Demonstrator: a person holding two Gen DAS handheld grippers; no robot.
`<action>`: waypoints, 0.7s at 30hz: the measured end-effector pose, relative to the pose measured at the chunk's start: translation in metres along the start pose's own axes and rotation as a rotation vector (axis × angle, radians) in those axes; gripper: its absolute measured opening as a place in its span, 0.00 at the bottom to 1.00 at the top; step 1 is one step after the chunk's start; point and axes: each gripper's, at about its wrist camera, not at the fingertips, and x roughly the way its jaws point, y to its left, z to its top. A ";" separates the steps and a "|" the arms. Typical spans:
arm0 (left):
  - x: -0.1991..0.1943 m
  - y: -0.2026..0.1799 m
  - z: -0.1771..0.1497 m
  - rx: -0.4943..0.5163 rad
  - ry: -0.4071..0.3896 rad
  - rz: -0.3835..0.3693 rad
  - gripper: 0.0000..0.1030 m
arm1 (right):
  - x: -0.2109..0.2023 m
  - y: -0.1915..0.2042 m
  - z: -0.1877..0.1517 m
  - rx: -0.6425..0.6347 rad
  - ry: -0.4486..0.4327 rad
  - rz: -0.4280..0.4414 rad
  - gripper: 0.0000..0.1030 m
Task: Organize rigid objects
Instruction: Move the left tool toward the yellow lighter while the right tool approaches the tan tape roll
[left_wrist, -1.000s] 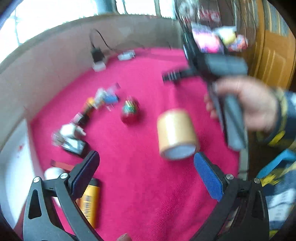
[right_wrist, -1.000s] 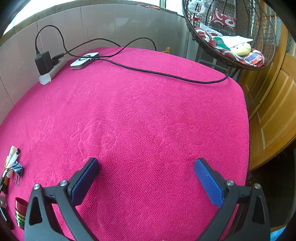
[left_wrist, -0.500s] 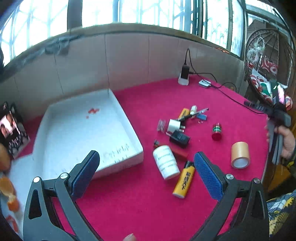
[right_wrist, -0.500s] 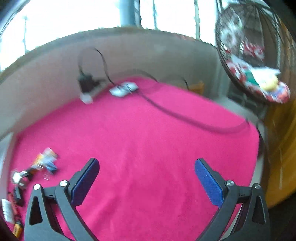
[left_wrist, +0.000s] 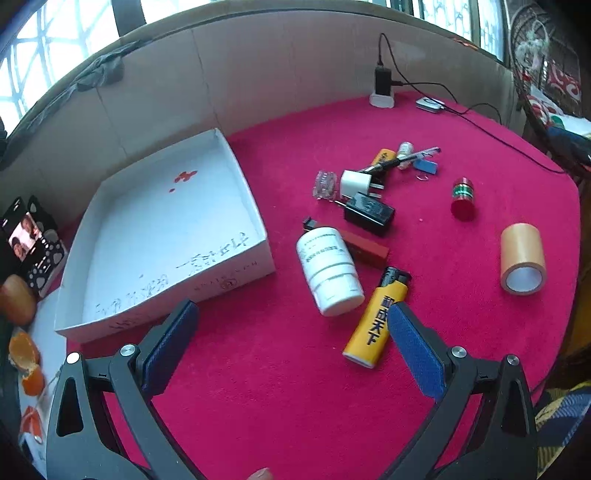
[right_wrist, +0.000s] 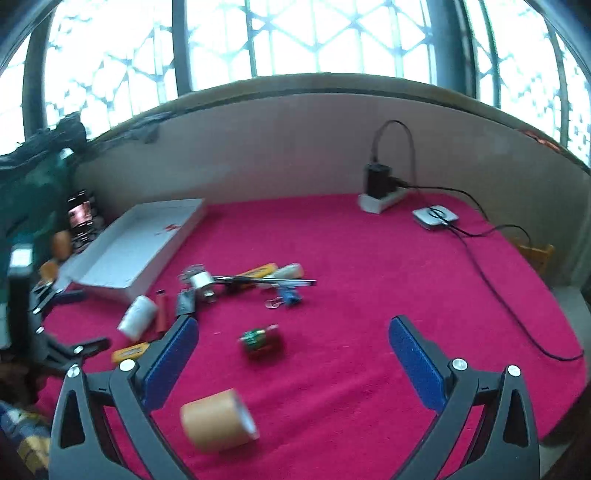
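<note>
A white open box (left_wrist: 166, 236) sits on the pink cloth at the left. To its right lie a white bottle (left_wrist: 328, 271), a yellow lighter (left_wrist: 376, 321), a red stick (left_wrist: 364, 248), a black charger (left_wrist: 369, 213), a white plug (left_wrist: 354, 183), a pen (left_wrist: 402, 160), a red-green cylinder (left_wrist: 462, 197) and a tape roll (left_wrist: 522, 258). My left gripper (left_wrist: 291, 354) is open and empty, just near of the lighter. My right gripper (right_wrist: 293, 363) is open and empty above the cloth; the tape roll (right_wrist: 218, 424) and the cylinder (right_wrist: 260, 341) lie between its fingers in that view.
A power strip with a black adapter (left_wrist: 382, 86), a small white device (left_wrist: 430, 104) and a black cable (left_wrist: 509, 142) lie at the far side. A phone (left_wrist: 27, 243) and orange peel (left_wrist: 24, 354) sit left of the box. A low wall bounds the table's far edge.
Both views swung left. The left view went from a close look at the tape roll to the box and whole pile. The right view now takes in the pile and box.
</note>
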 end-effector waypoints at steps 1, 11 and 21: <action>0.000 0.002 0.000 -0.010 -0.002 0.004 1.00 | 0.001 0.004 -0.001 -0.020 0.005 0.005 1.00; 0.006 -0.009 -0.013 0.037 0.040 -0.135 1.00 | 0.000 0.021 -0.030 -0.099 0.103 0.165 1.00; 0.025 -0.026 -0.014 0.116 0.095 -0.188 0.87 | 0.028 0.056 -0.049 -0.269 0.183 0.247 0.93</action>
